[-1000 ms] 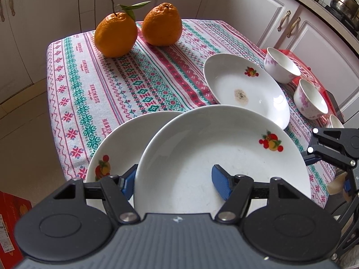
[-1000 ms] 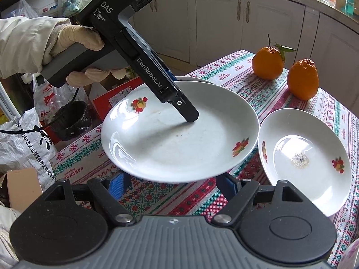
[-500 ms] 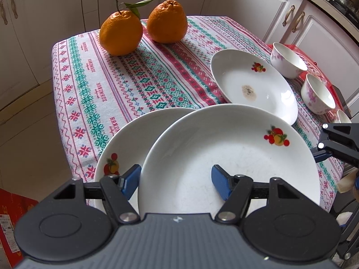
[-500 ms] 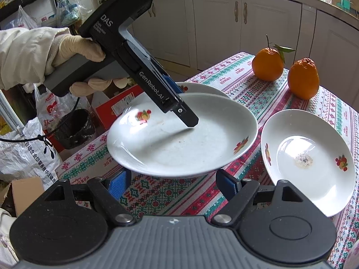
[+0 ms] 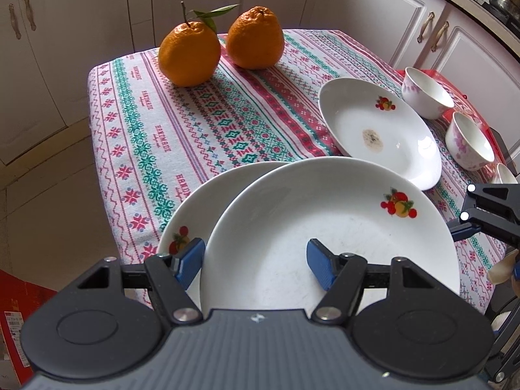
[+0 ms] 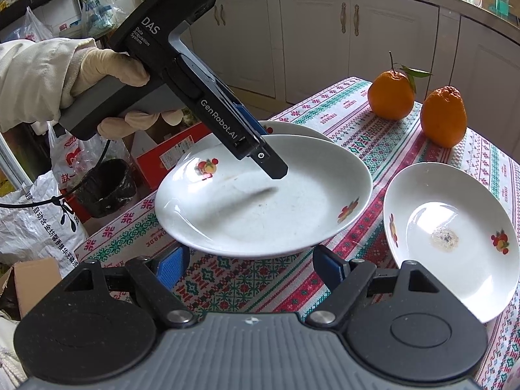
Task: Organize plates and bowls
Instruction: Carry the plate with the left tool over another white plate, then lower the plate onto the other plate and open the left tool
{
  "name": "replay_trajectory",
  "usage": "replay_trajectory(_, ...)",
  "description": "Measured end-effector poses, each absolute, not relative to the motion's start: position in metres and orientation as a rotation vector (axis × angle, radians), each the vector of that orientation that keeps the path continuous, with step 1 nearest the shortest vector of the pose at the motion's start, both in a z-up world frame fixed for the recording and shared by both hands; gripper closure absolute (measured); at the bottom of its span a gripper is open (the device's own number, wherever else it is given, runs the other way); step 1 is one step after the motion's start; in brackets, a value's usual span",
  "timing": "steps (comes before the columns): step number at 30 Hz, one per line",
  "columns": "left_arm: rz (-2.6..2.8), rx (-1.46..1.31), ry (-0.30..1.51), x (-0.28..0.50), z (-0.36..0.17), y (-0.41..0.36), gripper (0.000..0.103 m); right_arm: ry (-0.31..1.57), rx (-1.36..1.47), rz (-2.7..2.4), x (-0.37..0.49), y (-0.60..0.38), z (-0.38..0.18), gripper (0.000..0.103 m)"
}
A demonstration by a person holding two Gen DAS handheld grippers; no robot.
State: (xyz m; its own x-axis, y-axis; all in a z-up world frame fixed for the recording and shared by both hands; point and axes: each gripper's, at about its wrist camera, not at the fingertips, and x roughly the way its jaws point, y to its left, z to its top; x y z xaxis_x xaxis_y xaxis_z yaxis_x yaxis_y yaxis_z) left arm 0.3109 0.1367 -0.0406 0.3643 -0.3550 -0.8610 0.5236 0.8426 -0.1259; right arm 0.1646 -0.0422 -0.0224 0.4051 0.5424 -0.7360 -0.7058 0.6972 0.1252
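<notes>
Two wrist views of one table. Left gripper clamps the rim of a white fruit-print plate, one finger beneath and one inside, holding it over a second plate at the table's near edge; seen from the right wrist, its body reads "DAS Data Acquisition System" and "GenRobot.AI", held by a gloved hand. Right gripper stands wide and empty beside the lifted plate. A third, stained plate lies apart on the tablecloth, woven "HANDMADE". Only the left view shows two floral bowls; only the right shows printed bags. Two oranges appear in both.
</notes>
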Motion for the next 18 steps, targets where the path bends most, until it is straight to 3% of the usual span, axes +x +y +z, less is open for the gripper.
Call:
replay_trajectory(7, -0.547, 0.194, 1.045, 0.312, -0.039, 0.138, 0.031, 0.838, -0.223, 0.779, 0.166, -0.040, -0.026, 0.016)
replay_trajectory(18, -0.525, 0.217, 1.020, 0.309, -0.037, 0.138, 0.029, 0.834, -0.184, 0.684, 0.160, -0.066, -0.023, 0.006)
